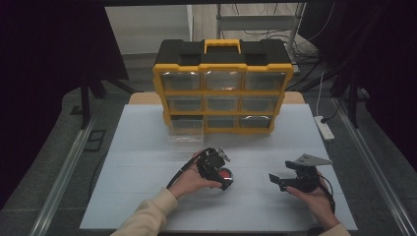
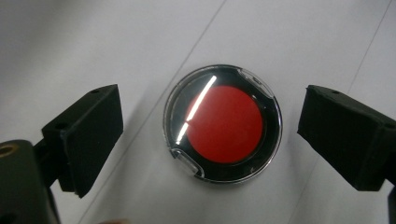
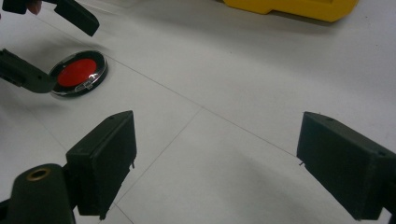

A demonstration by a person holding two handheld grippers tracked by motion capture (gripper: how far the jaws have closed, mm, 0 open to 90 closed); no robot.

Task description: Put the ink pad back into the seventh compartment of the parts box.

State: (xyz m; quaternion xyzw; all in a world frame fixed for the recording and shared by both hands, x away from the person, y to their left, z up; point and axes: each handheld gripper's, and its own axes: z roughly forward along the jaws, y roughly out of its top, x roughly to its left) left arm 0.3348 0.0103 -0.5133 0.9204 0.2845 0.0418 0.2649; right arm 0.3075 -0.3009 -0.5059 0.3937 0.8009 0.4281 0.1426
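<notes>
Flat on the table (image 1: 147,196), lid-up, the round red case (image 2: 222,123) sits between the left gripper's (image 2: 210,135) wide jaws.

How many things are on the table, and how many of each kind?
Yellow and black plastic drawer organiser: 1
Clear plastic drawer pulled out in front of the organiser: 1
Round clear case with a red disc inside: 1
Black hand-held grippers: 2, left and right, fingers open
White power strip at the table's edge: 1
Total: 6
</notes>
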